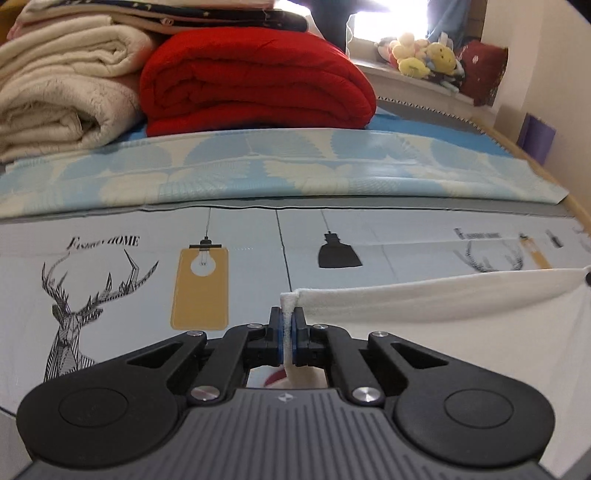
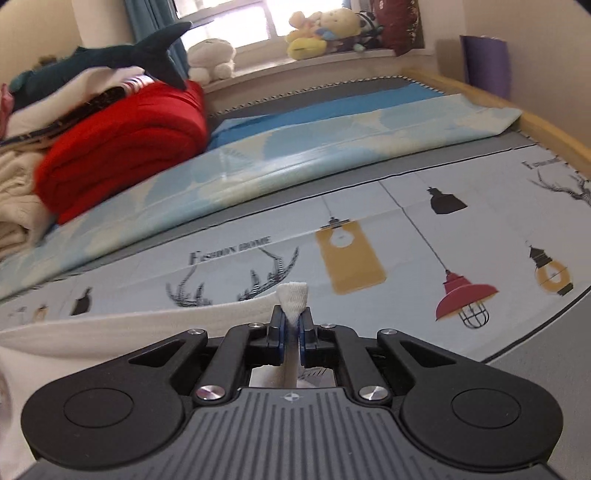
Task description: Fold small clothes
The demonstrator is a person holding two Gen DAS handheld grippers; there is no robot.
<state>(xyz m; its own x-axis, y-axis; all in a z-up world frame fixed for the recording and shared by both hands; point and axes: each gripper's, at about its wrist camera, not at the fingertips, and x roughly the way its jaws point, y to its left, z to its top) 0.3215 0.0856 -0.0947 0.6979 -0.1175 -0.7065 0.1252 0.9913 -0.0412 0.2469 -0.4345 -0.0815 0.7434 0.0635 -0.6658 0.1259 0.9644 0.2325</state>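
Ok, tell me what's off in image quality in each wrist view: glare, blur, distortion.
Left wrist view: the window is blown out to white, the mat's edge bows from fisheye distortion, otherwise sharp. Right wrist view: motion blur smears the red quilt and the printed mat, while the right gripper and its white cloth stay crisp; the window is overexposed.

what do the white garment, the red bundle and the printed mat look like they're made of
White garment: soft knit or terry-like cotton, matte; a nubby weave shows at the pinched corner.
Red quilt: padded fabric, matte, with puffy rounded folds; the filling cannot be told.
Printed mat: probably foam or vinyl, smooth with a slight sheen, lying flat with straight panel seams.
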